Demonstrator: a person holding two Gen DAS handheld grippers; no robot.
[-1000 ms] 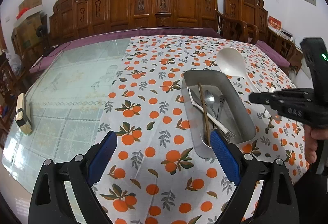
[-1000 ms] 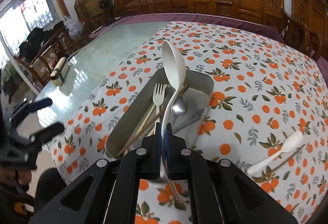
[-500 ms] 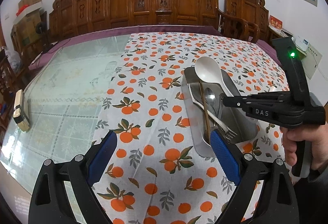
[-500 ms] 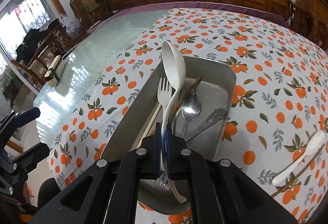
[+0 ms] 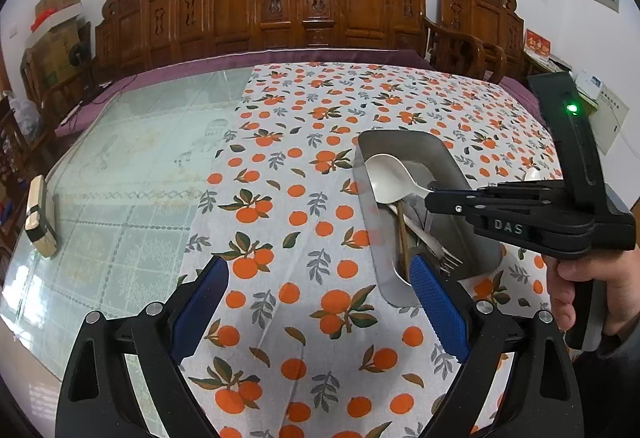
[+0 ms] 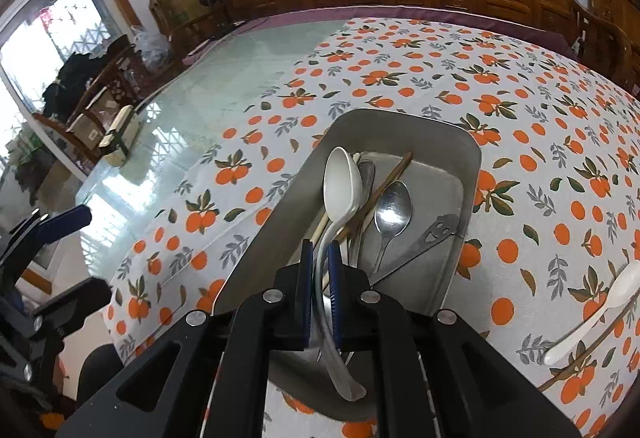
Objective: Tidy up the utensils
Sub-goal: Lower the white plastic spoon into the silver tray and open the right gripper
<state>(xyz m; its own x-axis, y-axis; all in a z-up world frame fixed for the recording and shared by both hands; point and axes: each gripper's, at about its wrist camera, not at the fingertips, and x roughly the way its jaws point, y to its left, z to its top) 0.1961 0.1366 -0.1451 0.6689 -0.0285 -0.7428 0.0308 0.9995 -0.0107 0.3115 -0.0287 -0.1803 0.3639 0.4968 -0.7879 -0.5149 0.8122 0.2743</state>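
Observation:
A metal tray (image 6: 404, 125) sits on the orange-print cloth and holds a steel spoon (image 6: 392, 205), brown chopsticks (image 6: 386, 177), a fork (image 5: 446, 260) and a flat steel piece with a smiling face (image 6: 438, 230). A white ladle-shaped spoon (image 6: 340, 185) lies in the tray on top of these. Its handle runs between the pads of my right gripper (image 6: 320, 256), whose jaws are opening, with a gap showing beside the handle. My left gripper (image 5: 316, 266) stands open and empty over the cloth at the tray's near end (image 5: 394, 290).
A second white spoon (image 6: 592, 318) lies on the cloth to the right of the tray, beside a thin brown stick. A small box (image 5: 40, 217) rests on the glass tabletop at the left. Carved wooden chairs (image 5: 304, 5) line the far side.
My right gripper came down and forward with the white spoon, whose bowl now rests in the tray. Its pads have parted slightly. The left gripper has not moved.

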